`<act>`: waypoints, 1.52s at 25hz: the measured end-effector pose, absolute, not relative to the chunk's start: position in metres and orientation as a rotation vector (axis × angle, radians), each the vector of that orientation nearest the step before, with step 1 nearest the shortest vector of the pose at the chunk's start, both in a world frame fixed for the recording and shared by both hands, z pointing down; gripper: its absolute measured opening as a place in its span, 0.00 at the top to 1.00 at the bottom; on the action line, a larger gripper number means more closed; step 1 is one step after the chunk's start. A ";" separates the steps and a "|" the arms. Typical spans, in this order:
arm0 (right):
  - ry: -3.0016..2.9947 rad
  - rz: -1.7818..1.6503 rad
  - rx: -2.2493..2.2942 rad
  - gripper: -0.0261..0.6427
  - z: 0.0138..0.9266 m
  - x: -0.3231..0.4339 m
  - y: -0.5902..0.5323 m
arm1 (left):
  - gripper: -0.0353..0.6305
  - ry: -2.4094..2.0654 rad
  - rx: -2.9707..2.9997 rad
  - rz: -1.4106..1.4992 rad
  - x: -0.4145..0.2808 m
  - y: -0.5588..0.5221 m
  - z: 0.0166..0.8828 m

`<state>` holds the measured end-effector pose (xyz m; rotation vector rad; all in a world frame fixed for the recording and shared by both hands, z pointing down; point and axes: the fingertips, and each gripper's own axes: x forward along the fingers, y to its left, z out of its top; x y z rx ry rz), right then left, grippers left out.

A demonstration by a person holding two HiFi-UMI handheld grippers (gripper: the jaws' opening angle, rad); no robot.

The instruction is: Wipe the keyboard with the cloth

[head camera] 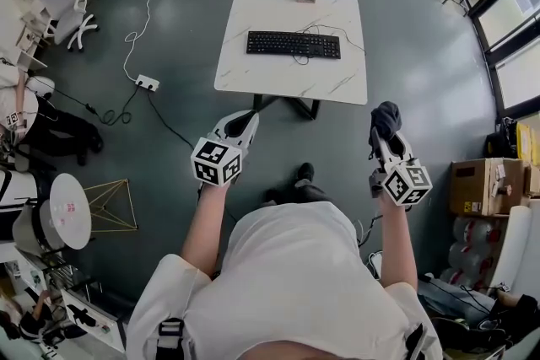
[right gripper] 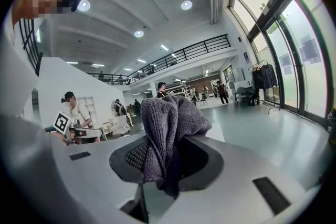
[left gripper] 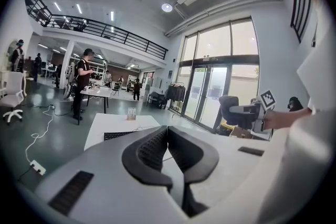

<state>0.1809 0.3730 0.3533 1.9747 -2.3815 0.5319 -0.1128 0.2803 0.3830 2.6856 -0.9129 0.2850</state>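
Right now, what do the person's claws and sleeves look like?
Both the left claw and right claw have white shells with black ribbed pads and carry a white cube with black square markers. The person wears a white short-sleeved shirt.

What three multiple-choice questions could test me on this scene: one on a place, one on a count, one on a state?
1. Where does the flat black keyboard lie?
A. on the white marble-look square table
B. on the floor
C. on a chair

2. How many tongs hold the crumpled dark grey terry cloth?
A. none
B. one
C. both

3. How do the left tongs stand?
A. wide open
B. shut on a cable
C. shut, empty

Answers:
1 A: the head view shows it on that table.
2 B: only the right tongs grip it.
3 C: their jaws meet with nothing between.
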 end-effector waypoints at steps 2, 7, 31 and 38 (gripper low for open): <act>-2.389 0.540 1.960 0.76 0.355 0.179 0.369 | 0.94 -0.923 2.680 0.285 -0.114 0.278 0.384; -2.410 0.561 1.926 0.76 0.362 0.179 0.350 | 0.94 -0.954 2.665 0.294 -0.115 0.268 0.387; -2.514 0.662 1.788 0.76 0.380 0.229 0.206 | 0.94 -1.090 2.585 0.391 -0.073 0.172 0.398; -2.535 0.688 1.767 0.76 0.384 0.256 0.173 | 0.94 -1.123 2.567 0.426 -0.047 0.150 0.404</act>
